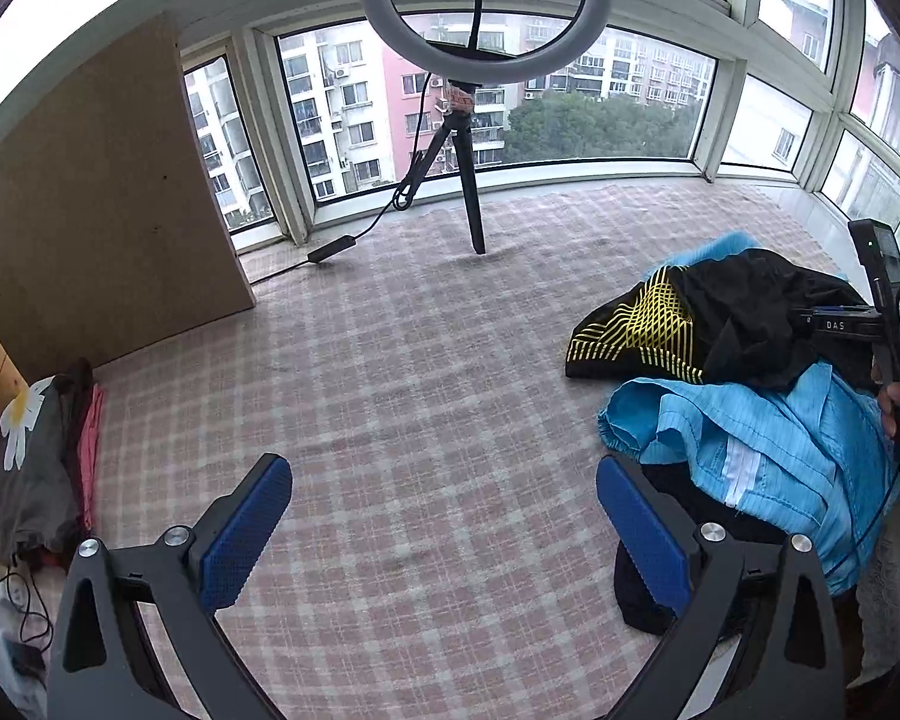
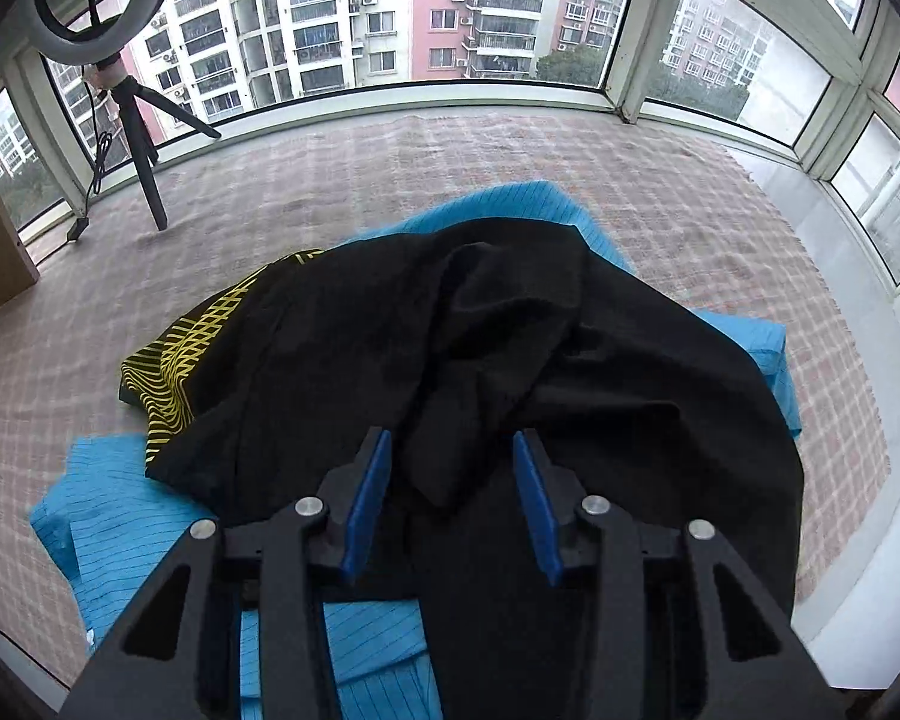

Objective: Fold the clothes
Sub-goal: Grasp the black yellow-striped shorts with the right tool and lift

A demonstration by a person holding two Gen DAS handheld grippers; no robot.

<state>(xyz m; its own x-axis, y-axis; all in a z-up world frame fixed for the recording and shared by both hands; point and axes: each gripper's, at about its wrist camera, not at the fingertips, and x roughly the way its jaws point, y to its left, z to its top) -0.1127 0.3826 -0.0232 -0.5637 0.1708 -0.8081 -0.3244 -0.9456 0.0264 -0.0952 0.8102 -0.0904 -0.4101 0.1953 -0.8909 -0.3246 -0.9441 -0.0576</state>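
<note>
Black garment (image 2: 510, 330) with yellow pattern lies heaped over blue garment (image 2: 126, 528) at frame centre. Right gripper (image 2: 453, 480) above it, fingers apart, nothing held. Left gripper (image 1: 444, 516), fingers wide apart, over checked cloth (image 1: 390, 360).

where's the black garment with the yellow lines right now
The black garment with yellow lines lies crumpled on top of the blue garment, directly ahead of the open right gripper; in the left wrist view it's at the right, on the checked cloth.

Both low, window-facing (shared clothes pile (image 1: 744, 372))
</note>
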